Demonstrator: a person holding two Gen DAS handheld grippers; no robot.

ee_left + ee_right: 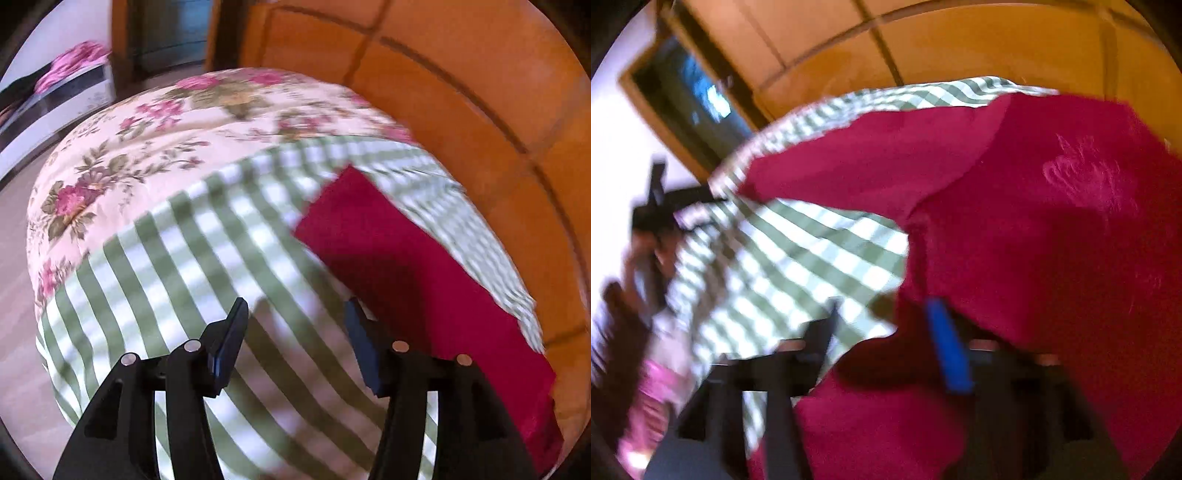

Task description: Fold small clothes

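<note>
A dark red garment (417, 273) lies on a green-and-white checked cloth (207, 251) that covers the bed. In the left wrist view it lies to the right of my left gripper (295, 314), which is open and empty above the checked cloth, its right finger at the garment's near edge. In the blurred right wrist view the red garment (1034, 229) fills the right side and shows a faint pale print. My right gripper (882, 314) is open over the garment's left edge, with nothing seen between the fingers. My left gripper shows as a dark blur at the far left (653, 206).
A floral bedspread (147, 147) lies under the checked cloth. An orange wooden headboard (480, 110) rises behind the bed on the right. The bed's left edge drops to a pale floor (14, 266). A doorway (166, 33) stands at the back.
</note>
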